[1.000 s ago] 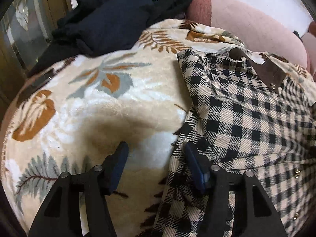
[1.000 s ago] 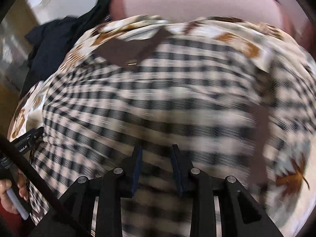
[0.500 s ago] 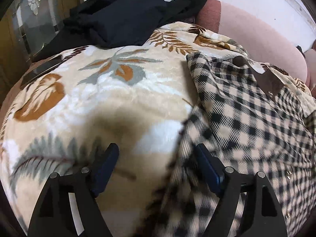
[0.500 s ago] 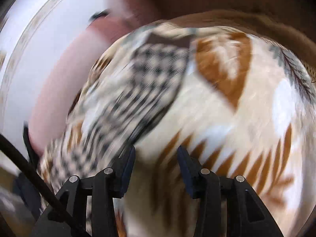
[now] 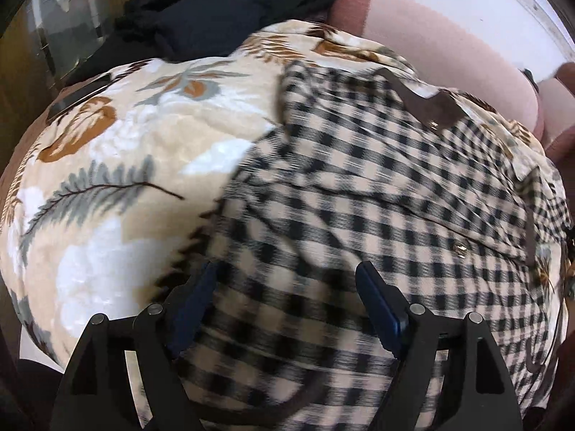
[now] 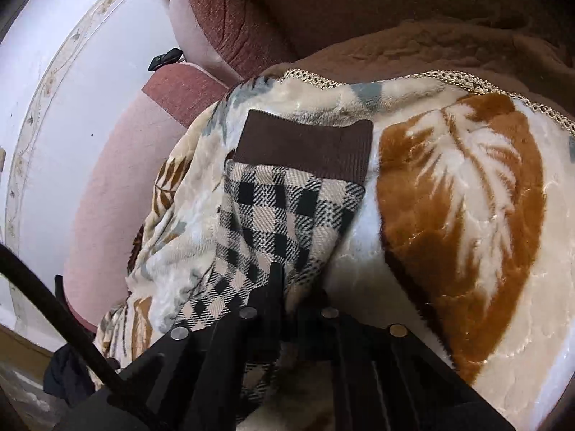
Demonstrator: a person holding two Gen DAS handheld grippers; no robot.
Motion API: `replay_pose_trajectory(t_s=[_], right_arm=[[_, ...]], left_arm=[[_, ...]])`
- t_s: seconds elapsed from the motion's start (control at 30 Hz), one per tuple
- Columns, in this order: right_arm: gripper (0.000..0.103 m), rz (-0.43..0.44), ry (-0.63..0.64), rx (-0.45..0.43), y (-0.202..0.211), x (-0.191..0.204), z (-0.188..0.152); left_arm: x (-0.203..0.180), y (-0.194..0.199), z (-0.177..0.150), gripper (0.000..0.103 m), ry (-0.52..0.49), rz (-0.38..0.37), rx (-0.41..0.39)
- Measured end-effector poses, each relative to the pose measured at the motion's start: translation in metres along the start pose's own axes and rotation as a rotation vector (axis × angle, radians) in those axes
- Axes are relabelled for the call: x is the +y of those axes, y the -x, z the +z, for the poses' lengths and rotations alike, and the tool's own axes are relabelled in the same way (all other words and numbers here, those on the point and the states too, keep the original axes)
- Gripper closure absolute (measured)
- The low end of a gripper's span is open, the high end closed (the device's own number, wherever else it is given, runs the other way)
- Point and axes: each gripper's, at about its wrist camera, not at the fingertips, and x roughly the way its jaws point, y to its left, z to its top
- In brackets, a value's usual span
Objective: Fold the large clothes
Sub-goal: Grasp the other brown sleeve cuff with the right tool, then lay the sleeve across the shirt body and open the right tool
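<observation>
Evidently little is folded: the checked jacket (image 5: pixel 359 194) lies spread, its sleeve (image 6: pixel 287 215) pinched by the right hand-held gripper (image 6: pixel 287 287), the left hand-held gripper (image 5: pixel 287 287) held spread.

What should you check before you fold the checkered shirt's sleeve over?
1. Right gripper shut on the checkered sleeve: ok, fabric is pinched between its fingers.
2. Brown cuff free of snags: ok, it lies flat on the leaf blanket.
3. Left gripper ready: ok, open above the shirt body, holding nothing.
4. Shirt body spread flat: not ok, creases run across it.
5. Dark clothes pile clear of the shirt: ok, apart at the blanket's far edge.
6. Other sleeve's position: cannot tell.
</observation>
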Motion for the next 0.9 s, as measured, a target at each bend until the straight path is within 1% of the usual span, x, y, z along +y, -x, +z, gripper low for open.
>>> replay_pose_trajectory(t_s=[0.17,0.27,0.33,0.4,0.47,0.5,0.53,0.57,0.63,0.73,0.77,0.9], right_arm=[[0.098,-0.088,-0.058,-0.085,0.039,-0.027,0.015],[0.099,-0.116,-0.078,-0.108,0.058,-0.033,0.017],[0.099,-0.127,-0.043,-0.126,0.068,-0.023,0.015],[0.099,-0.133,0.033,-0.156,0.080,0.000,0.009],[0.099,-0.095,0.106,-0.163,0.091,0.026,0.000],[0.099,-0.057,0.156,-0.156,0.095,0.048,-0.009],[0.099,-0.034,0.184,-0.149,0.099,0.059,-0.017],[0.099,0.007,0.234,-0.132,0.101,0.081,-0.030],[0.099,0.070,0.307,-0.094,0.101,0.114,-0.054],[0.099,0.177,0.439,0.000,0.098,0.170,-0.108],[0.099,0.197,0.468,0.022,0.096,0.182,-0.121],[0.099,0.288,0.639,0.163,0.080,0.237,-0.207]], left_arm=[[-0.018,0.004,-0.006,0.023,-0.059,-0.031,-0.014],[-0.018,0.004,-0.008,0.023,-0.061,-0.054,-0.014],[-0.013,0.003,-0.009,0.023,-0.040,-0.081,-0.005],[-0.008,0.003,-0.011,0.023,-0.021,-0.103,0.001],[-0.004,0.004,-0.011,0.023,-0.011,-0.115,0.000],[-0.002,0.005,-0.011,0.023,-0.005,-0.122,-0.002],[0.001,0.005,-0.011,0.023,-0.001,-0.127,-0.005],[0.003,0.006,-0.011,0.023,0.005,-0.134,-0.008],[0.010,0.008,-0.012,0.023,0.019,-0.149,-0.012],[0.021,0.011,-0.011,0.023,0.039,-0.172,-0.017],[0.024,0.011,-0.011,0.023,0.043,-0.178,-0.019],[0.036,0.014,-0.004,0.023,0.055,-0.209,-0.034]])
